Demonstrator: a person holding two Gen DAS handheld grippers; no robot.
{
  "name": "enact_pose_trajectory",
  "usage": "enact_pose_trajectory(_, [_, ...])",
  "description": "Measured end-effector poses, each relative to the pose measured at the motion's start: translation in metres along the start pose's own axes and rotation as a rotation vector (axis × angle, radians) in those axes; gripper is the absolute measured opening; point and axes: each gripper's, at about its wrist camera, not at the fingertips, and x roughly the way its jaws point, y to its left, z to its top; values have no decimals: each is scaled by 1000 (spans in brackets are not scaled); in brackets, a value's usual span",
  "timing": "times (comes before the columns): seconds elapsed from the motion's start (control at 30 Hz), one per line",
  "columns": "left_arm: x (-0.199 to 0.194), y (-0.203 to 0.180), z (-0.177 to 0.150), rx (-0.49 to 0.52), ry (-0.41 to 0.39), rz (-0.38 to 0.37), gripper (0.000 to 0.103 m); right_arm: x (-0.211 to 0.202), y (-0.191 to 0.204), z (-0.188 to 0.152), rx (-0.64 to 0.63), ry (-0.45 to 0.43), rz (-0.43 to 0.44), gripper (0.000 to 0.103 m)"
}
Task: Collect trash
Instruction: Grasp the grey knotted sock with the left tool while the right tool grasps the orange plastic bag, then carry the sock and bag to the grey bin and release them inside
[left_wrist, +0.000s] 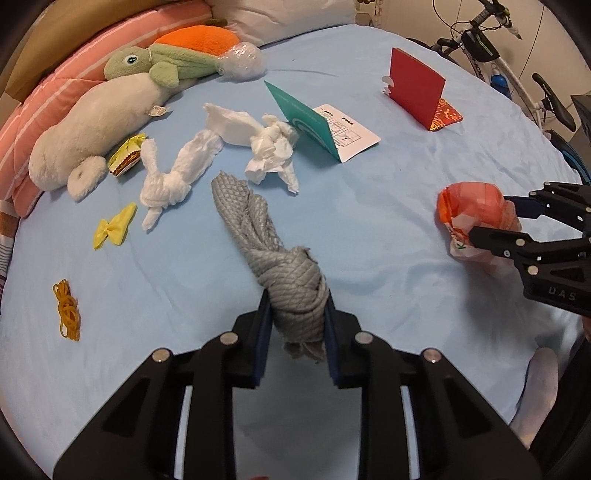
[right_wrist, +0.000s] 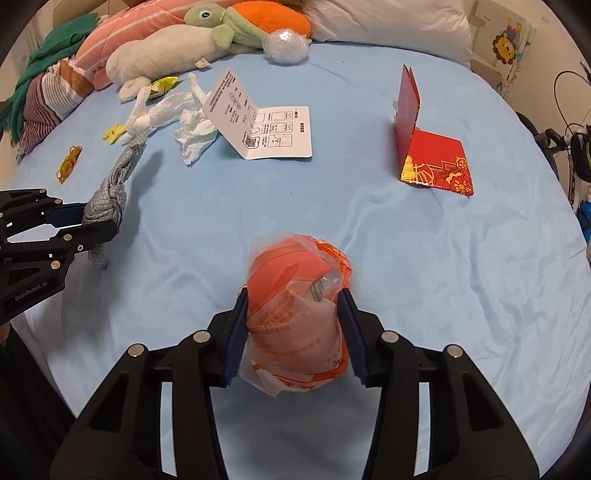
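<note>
Trash on blue sheet (left_wrist: 369, 229): knotted grey cloth (left_wrist: 291, 291), crumpled orange wrapper (right_wrist: 295, 314)

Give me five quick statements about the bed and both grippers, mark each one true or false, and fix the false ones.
1. The left gripper grips a knotted grey cloth. True.
2. The right gripper is empty. False: it is closed on an orange plastic bag.
3. The red envelope lies flat. False: one flap stands upright.
4. A yellow bow lies on the blue sheet. True.
5. The rubber bands are green. False: they are yellow-orange.
</note>
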Motion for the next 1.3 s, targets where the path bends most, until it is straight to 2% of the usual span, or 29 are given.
enact_pose_trajectory(0.33, [-23, -26, -1, 91, -51, 10, 26, -29, 4, -1, 22, -68, 2, 36])
enact_pose_trajectory(0.47, [-44, -47, -3, 154, -78, 18, 26, -57, 0, -12, 54, -101, -20, 37])
enact_pose_trajectory(0.57, [-62, -63, -1, 186, -86, -6, 26, -85, -7, -25, 91, -124, -26, 36])
enact_pose_trajectory(0.97, [-187, -155, 23, 372, -193, -103, 26, -251, -64, -81, 231, -257, -60, 37])
enact_pose_trajectory(1.13, [-248, -206, 30, 468, -239, -184, 27, -316, -91, -124, 314, -279, -90, 37])
enact_pose_trajectory(1.3, [-307, -265, 31, 583, -286, -266, 27, -389, -115, -182, 420, -309, -154, 37])
